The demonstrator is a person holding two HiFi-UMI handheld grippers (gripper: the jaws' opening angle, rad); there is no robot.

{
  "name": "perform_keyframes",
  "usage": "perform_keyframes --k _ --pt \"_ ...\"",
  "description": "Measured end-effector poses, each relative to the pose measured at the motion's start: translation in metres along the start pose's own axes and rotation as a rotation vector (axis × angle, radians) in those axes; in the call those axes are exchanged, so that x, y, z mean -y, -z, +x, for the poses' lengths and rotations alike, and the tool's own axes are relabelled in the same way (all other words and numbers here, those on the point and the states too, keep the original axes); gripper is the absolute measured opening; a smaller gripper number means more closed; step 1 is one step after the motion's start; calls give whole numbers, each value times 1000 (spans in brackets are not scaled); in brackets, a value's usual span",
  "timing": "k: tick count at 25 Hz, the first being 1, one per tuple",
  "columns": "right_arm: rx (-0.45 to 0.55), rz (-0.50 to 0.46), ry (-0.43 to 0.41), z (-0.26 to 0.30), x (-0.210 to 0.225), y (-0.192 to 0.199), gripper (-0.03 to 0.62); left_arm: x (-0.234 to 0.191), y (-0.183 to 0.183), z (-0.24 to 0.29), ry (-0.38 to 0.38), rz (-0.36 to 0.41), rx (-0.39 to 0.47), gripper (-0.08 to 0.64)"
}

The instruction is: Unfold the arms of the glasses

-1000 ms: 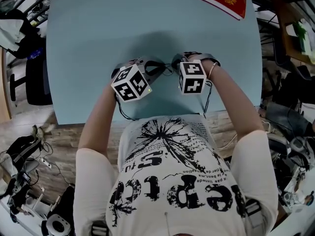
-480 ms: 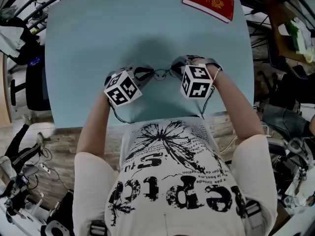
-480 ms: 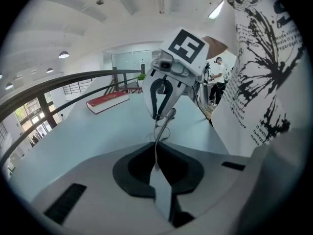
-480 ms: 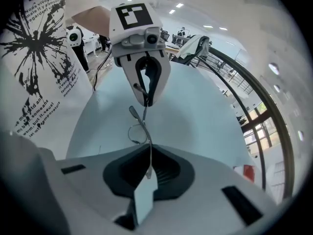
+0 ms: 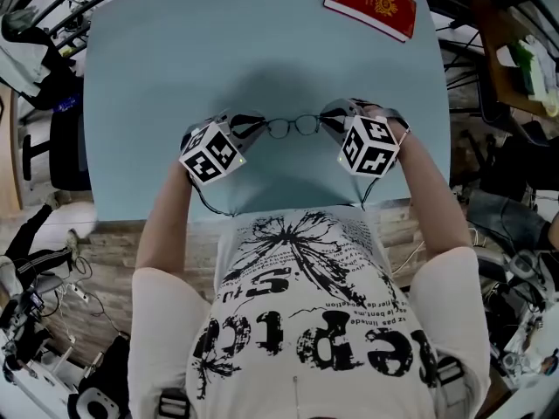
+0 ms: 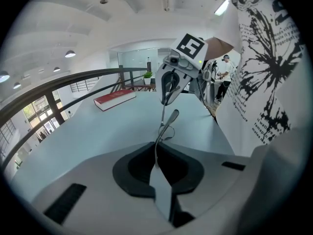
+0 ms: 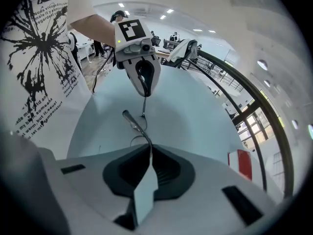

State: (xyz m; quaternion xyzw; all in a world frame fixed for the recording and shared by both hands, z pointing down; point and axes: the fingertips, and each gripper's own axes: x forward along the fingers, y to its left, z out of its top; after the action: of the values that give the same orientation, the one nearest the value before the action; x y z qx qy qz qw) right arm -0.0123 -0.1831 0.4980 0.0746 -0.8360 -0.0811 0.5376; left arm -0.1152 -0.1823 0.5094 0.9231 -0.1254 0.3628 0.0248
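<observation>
My left gripper (image 6: 155, 166) pinches one end of the glasses (image 5: 293, 127) steady so my right gripper (image 7: 148, 156), jaws just easing slightly yet still nipping the frame, can swing the arm (image 7: 131, 120) beside it outward.

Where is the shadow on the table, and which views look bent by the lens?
Head view: a soft shadow darkens the table just beyond the glasses. Left and right gripper views: strong fisheye bending, dark rounded corners, the railing curved.

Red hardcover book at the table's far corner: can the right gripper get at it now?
Probably not yet. Bare light-blue table leaves the way to the red book free, but the right gripper grips an arm of the thin wire-framed glasses; its jaws have just been opening, that arm between them.
</observation>
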Motion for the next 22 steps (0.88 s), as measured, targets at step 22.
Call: perform_keyframes --k 22 --pt "35 24 23 -4 -9 28 26 4 -7 4 -59 -22 34 26"
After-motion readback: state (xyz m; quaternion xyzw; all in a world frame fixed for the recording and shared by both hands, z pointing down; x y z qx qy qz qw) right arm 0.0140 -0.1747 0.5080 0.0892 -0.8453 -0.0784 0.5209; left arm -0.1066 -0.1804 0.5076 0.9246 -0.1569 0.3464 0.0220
